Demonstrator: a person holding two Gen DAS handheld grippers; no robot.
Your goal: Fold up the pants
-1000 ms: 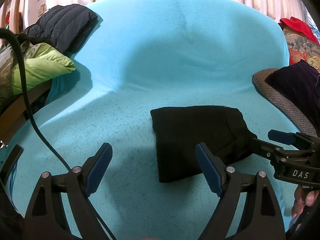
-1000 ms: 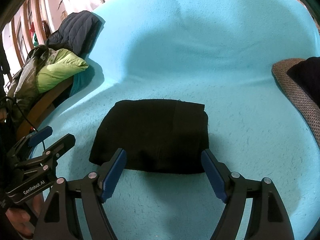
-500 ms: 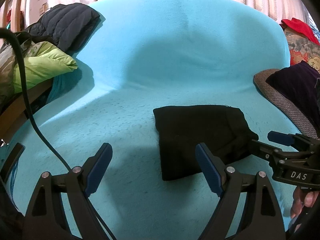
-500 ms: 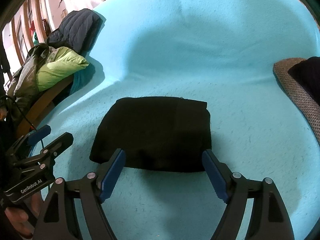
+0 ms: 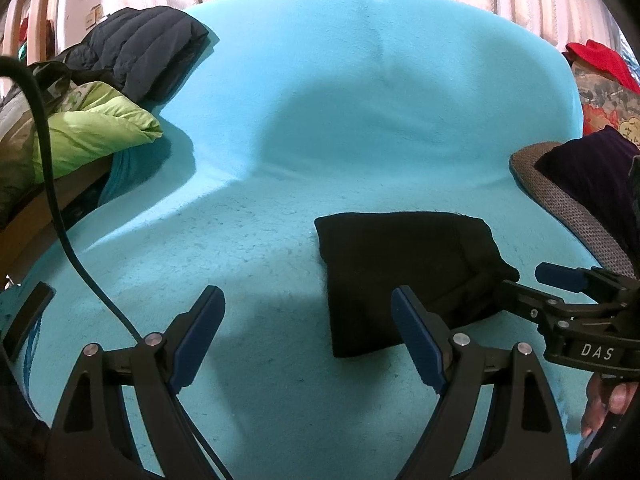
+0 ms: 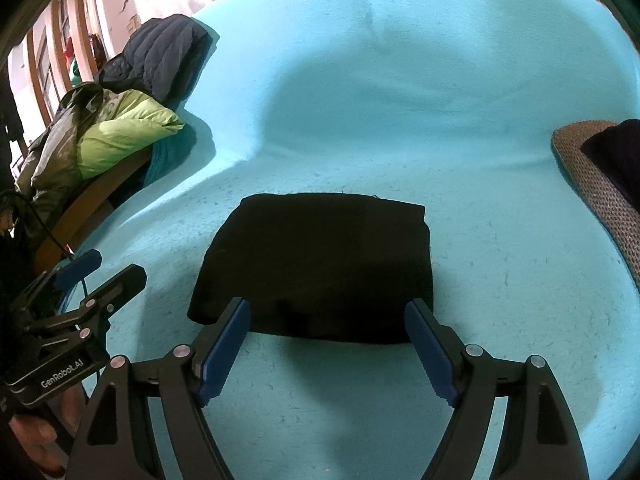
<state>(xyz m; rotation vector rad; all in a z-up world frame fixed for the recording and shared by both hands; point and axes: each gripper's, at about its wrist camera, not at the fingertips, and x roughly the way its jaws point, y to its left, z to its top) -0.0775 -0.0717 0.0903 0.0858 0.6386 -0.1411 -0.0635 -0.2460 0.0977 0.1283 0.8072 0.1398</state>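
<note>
Pants (image 6: 316, 268): black, folded into a compact, roughly rectangular bundle, lying flat on the turquoise fleece blanket (image 6: 400, 100) that covers the seat. Fabric is matte and dark enough that internal layers cannot be resolved; a faint vertical line runs down the right third of the bundle in the right wrist view. The far edge is straight, the near edge slightly rounded, and the near-left corner flares outward. In the left wrist view the same bundle (image 5: 404, 280) sits to the right of centre, its right side sloping down toward my other tool.

My right gripper (image 6: 328, 344) is spread wide, nothing between its 2 blue pads; the tips frame the near edge of the bundle, and I cannot tell if they touch the cloth. My left gripper (image 5: 308, 332) is equally wide and empty, hovering over bare blanket, its right pad overlapping the bundle's near-left area in view.

Surroundings, by size: dark quilted jacket (image 5: 140, 52) and lime-green jacket (image 5: 100, 128) piled at the left edge, woven grey-brown cushion (image 6: 600, 188) at the right with dark cloth on it, black cable (image 5: 52, 184) crossing the left wrist view.
</note>
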